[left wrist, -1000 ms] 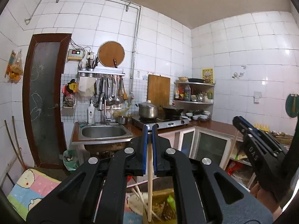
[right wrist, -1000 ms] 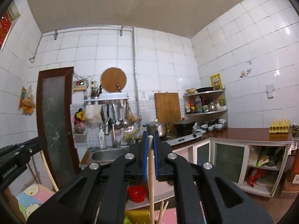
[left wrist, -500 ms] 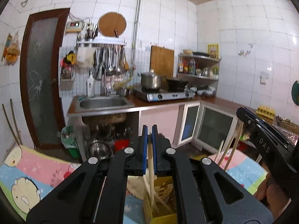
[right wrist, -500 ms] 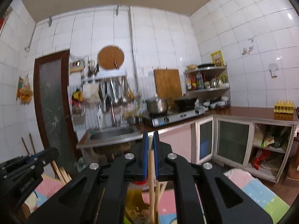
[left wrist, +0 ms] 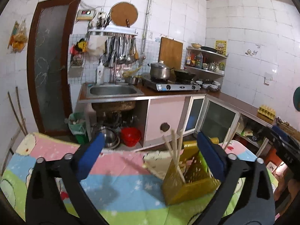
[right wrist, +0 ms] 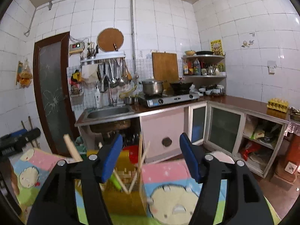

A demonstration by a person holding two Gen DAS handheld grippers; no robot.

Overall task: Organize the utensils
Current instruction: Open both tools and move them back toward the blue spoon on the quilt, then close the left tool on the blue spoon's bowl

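Both grippers spread above the yellow basket of chopsticks.

Left wrist view: your left gripper (left wrist: 150, 153) has its jaws opening wide, with nothing pinched between the blue pads (left wrist: 91, 153). The yellow basket (left wrist: 189, 185) stands on the cartoon-print cloth (left wrist: 116, 170) that covers the desk, low and right of centre, partly behind the right-hand pad. Several chopsticks (left wrist: 175, 150) lean upright inside it. Your right gripper (left wrist: 285, 146) shows at the right edge. Right wrist view: your right gripper (right wrist: 151, 155) has its jaws opening, and no chopstick is pressed by its pads (right wrist: 111, 159). The yellow basket (right wrist: 123, 196) sits below the left pad, with chopsticks (right wrist: 139, 155) leaning in it; one thicker stick (right wrist: 72, 148) slants at the left. Your left gripper (right wrist: 16, 140) shows at the left edge.
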